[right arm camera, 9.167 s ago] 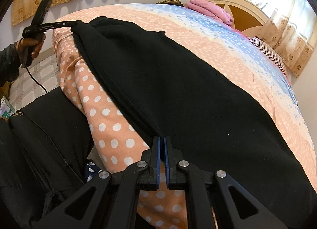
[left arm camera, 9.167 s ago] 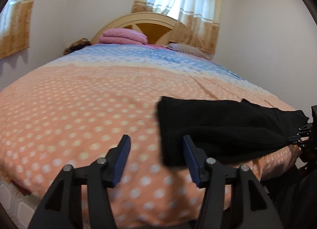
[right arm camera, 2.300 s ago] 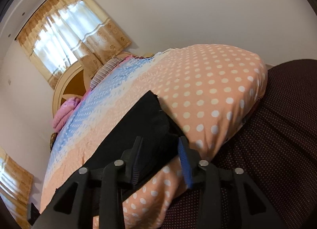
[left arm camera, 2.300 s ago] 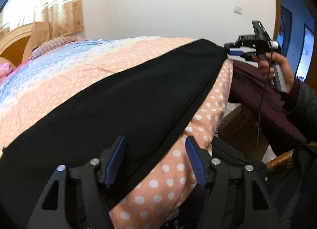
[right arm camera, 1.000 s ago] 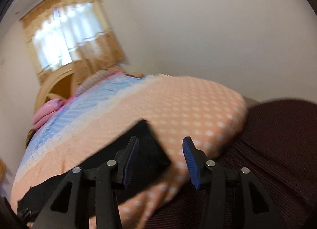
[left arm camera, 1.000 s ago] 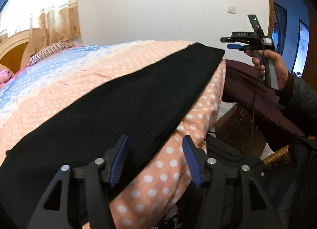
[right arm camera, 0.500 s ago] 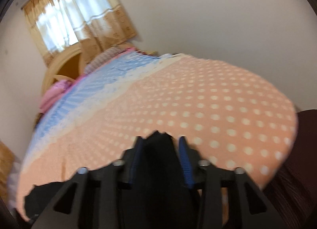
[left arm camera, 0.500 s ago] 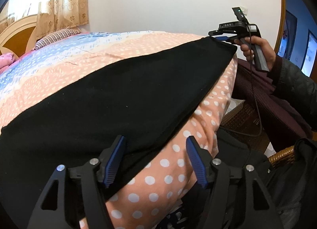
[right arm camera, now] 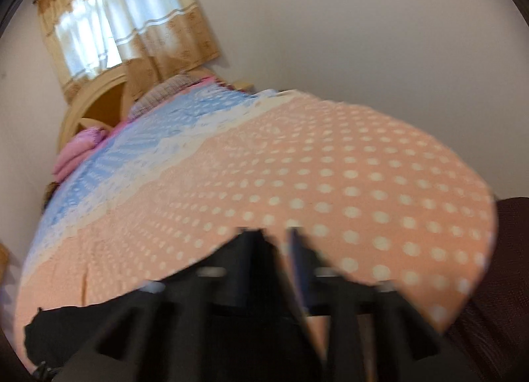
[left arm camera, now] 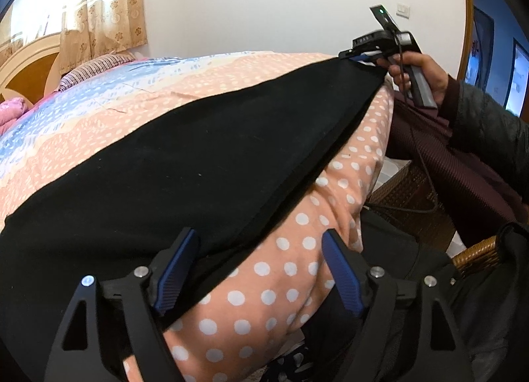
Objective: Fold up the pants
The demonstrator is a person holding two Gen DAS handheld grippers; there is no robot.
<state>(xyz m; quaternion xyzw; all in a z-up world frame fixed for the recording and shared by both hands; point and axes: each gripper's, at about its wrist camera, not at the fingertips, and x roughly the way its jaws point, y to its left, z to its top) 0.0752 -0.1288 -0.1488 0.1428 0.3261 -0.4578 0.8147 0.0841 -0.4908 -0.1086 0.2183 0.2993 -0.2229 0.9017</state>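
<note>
The black pants point(left arm camera: 185, 164) lie stretched along the near edge of the bed. My left gripper point(left arm camera: 261, 269) is open, its blue pads on either side of the pants' lower edge and the polka-dot sheet. My right gripper point(left arm camera: 360, 57), seen in the left wrist view, is at the pants' far corner and appears shut on it. In the blurred right wrist view the right gripper point(right arm camera: 281, 243) has its fingers nearly together, with the black pants point(right arm camera: 224, 283) between and below them.
The bed point(left arm camera: 347, 183) has a peach polka-dot and blue sheet, with pink bedding point(right arm camera: 79, 147) and a wooden headboard point(right arm camera: 105, 101) at the far end. A maroon cloth point(left arm camera: 463, 167) over a wicker basket point(left arm camera: 413, 203) and a dark bag point(left arm camera: 396, 266) stand beside the bed.
My right gripper has closed on the far corner of the pants and lifted it slightly. The left gripper stays open at the near edge.
</note>
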